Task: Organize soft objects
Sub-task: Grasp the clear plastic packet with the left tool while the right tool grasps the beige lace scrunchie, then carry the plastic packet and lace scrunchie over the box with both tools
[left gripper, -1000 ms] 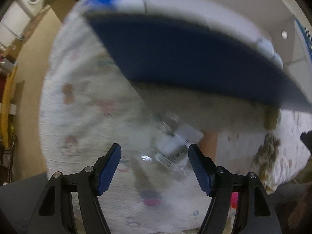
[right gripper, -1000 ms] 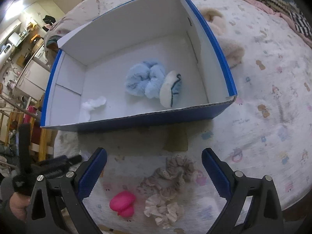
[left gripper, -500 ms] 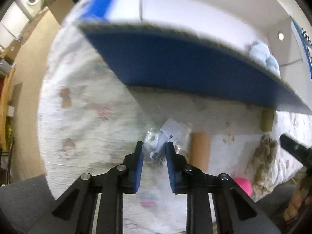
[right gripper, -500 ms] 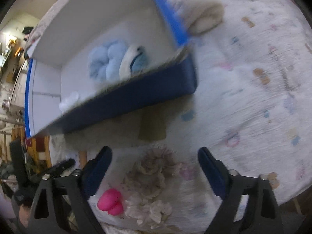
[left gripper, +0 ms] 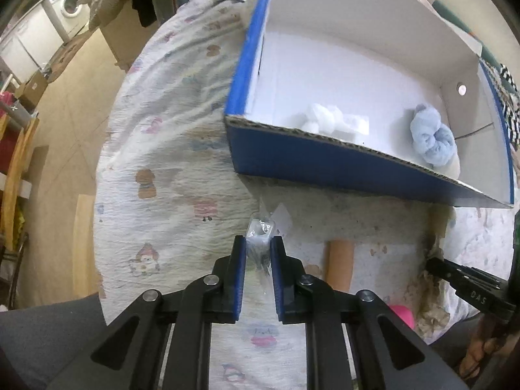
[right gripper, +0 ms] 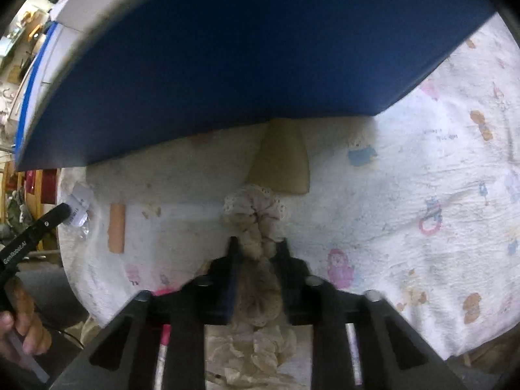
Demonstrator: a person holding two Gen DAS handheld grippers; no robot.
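My left gripper (left gripper: 257, 243) is shut on a clear plastic packet with a white item and label (left gripper: 261, 234), held just above the patterned sheet. The blue box with white inside (left gripper: 341, 165) lies ahead; it holds a light blue scrunchie (left gripper: 432, 138) and a white soft item (left gripper: 325, 118). My right gripper (right gripper: 256, 243) is shut on a beige lace scrunchie (right gripper: 255, 217) close under the box's blue wall (right gripper: 243, 58). A cream scrunchie (right gripper: 256, 354) lies below that gripper.
A pink soft item (left gripper: 403, 315) lies on the sheet by the right gripper's body (left gripper: 468, 289). Tan patches (right gripper: 281, 159) mark the sheet. The bed edge drops to the floor at left (left gripper: 65, 104). A washing machine (left gripper: 70, 6) stands far left.
My left gripper closed on the plastic packet and lifted back, with the box interior coming into view. My right gripper dropped low and closed on the beige scrunchie.
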